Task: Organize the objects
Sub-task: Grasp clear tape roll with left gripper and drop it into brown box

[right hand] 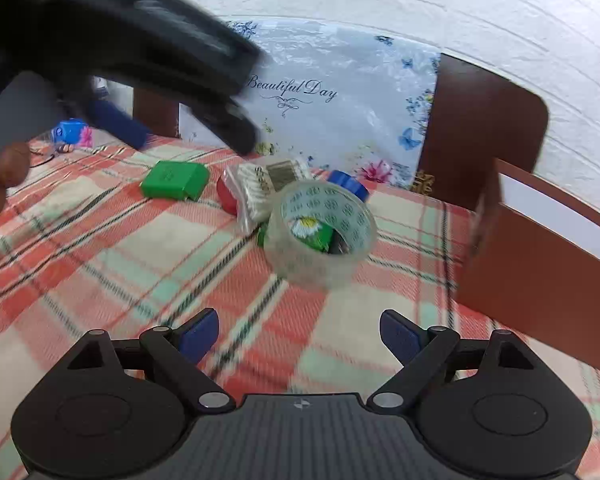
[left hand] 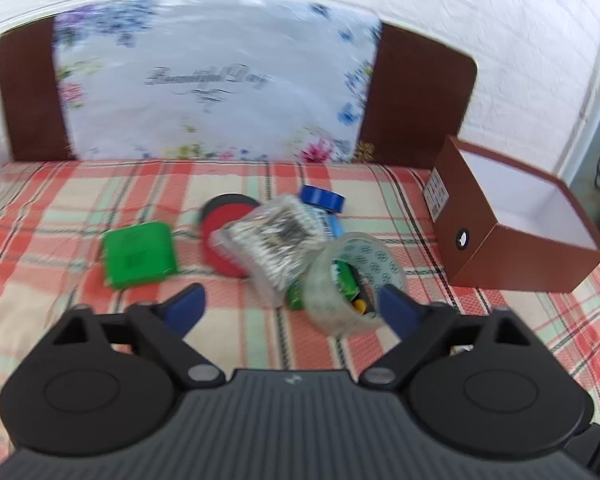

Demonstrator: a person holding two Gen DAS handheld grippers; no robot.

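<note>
With both grippers' fingers apart and empty, we should probably centre the left gripper (left hand: 292, 308) over the tape roll (left hand: 354, 282) before closing.

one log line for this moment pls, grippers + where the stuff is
left gripper: open, empty | right gripper: open, empty | clear tape roll: on plaid cloth, nearest | brown box: open

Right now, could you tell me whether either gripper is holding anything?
Nothing is held: the left gripper and right gripper both have open, empty jaws.
</note>
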